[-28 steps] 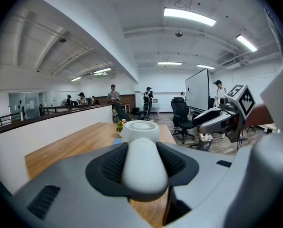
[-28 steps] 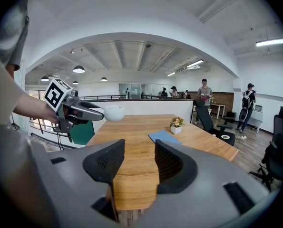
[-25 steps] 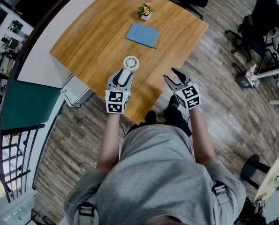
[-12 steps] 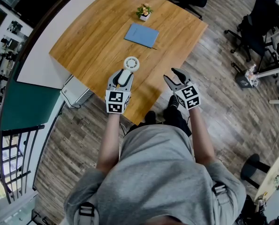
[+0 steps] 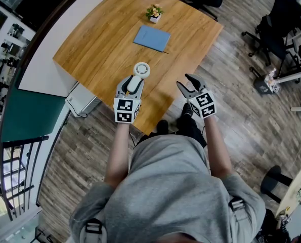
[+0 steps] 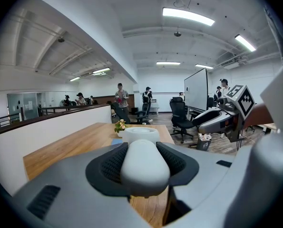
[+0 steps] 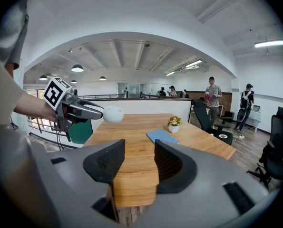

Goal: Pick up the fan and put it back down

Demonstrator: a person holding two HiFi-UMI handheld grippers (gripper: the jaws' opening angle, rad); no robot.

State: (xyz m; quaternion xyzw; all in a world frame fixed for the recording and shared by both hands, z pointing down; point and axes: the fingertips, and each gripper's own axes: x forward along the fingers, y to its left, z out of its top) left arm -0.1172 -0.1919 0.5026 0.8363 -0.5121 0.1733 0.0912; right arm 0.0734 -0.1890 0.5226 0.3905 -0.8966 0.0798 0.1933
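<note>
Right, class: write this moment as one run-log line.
left gripper: shut on fan | fan: held over table | right gripper: open, empty

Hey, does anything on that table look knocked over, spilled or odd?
Nothing stands out. The blue folder lies flat and the potted plant stands upright on the table. The white fan is gripped in the left hand-held gripper; the right hand-held gripper is open and empty.
</note>
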